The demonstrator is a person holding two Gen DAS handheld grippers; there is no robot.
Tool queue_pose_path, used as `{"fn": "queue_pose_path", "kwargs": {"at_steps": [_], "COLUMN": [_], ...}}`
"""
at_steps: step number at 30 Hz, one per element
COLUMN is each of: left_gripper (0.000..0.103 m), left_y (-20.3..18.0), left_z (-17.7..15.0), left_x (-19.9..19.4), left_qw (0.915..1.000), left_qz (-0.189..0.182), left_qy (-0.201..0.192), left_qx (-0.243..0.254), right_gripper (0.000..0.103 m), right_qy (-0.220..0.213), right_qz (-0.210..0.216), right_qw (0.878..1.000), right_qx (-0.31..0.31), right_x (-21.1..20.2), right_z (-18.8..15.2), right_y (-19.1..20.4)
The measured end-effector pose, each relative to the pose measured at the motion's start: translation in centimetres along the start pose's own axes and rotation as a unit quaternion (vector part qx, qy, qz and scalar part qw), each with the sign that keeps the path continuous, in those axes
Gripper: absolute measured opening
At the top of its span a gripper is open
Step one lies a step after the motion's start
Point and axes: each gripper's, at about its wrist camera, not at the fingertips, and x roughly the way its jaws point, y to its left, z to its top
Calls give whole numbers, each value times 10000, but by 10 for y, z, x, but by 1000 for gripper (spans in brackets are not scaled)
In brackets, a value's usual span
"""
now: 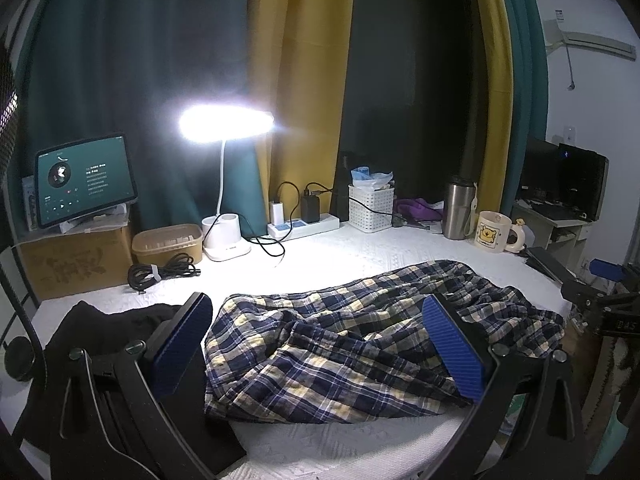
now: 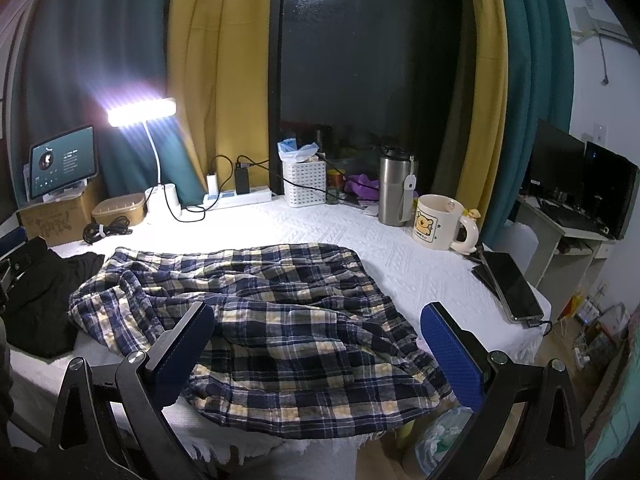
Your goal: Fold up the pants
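Crumpled navy, white and yellow plaid pants (image 1: 340, 340) lie across the white-covered table (image 1: 360, 252); they also show in the right wrist view (image 2: 280, 320). My left gripper (image 1: 318, 312) is open, hovering above the left part of the pants, its blue pads (image 1: 452, 348) wide apart and empty. My right gripper (image 2: 318, 320) is open and empty above the right part of the pants, near the table's front edge. Part of the right gripper shows at the right edge of the left wrist view (image 1: 600, 300).
A black garment (image 2: 36, 300) lies left of the pants. At the back stand a lit desk lamp (image 1: 226, 124), tablet (image 1: 84, 178), cardboard box (image 1: 76, 260), coiled cable (image 1: 160, 272), power strip (image 1: 304, 226), white basket (image 2: 304, 182), steel tumbler (image 2: 394, 190) and mug (image 2: 438, 222). Phones (image 2: 512, 284) lie at the right edge.
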Motion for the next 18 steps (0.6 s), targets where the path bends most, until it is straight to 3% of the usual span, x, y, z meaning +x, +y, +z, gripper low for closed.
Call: {"fn": "queue_pose_path", "kwargs": {"at_steps": [18], "left_gripper": [103], "left_y": [5], "left_z": [3], "left_x": [-4], "left_qw": [10000], "left_qz": [22], "left_qy": [-74], "left_qx": [-26], "right_gripper": [103], "right_qy": [-39], "right_qz": [36], "right_qw": [10000], "right_qx": [-33], "right_x": [1], "right_z": [2], "right_y": [5]}}
